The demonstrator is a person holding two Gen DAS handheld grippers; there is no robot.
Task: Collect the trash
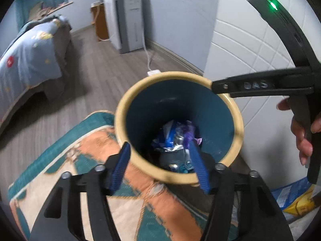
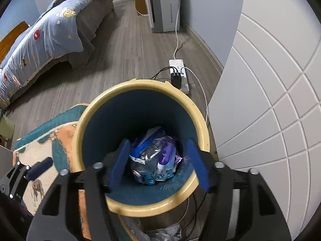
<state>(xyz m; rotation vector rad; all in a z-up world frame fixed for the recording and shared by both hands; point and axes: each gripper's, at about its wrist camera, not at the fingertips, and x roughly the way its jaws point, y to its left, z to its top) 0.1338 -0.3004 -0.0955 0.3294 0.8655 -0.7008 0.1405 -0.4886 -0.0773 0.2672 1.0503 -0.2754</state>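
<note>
Bin: a round bin [image 2: 202, 120] with a cream-yellow rim and dark teal inside, standing on the wood floor [image 2: 124, 46] beside a white panelled door [image 2: 280, 100], its near side over the edge of a rug [image 1: 96, 140].
Rim: a small chip shows at the far edge in the right wrist view.
Trash: a crumpled heap [image 2: 154, 156] at the bottom of the bin, made of silver foil wrappers, blue and white packets and a purple piece, all pressed together.
Left tool [image 1: 160, 164]: its blue fingers stand apart, one outside the near rim over the rug and one inside the bin, gripping nothing.
Right tool [image 2: 158, 164]: held over the bin's mouth, blue fingers wide apart with the heap seen between them, nothing in them.
Rug: teal, orange and cream pattern.
Bed [image 2: 50, 30]: blue patterned quilt, well apart from the bin.
Power strip [image 2: 179, 74]: white, on the floor just behind the bin, with black plugs in it.
</note>
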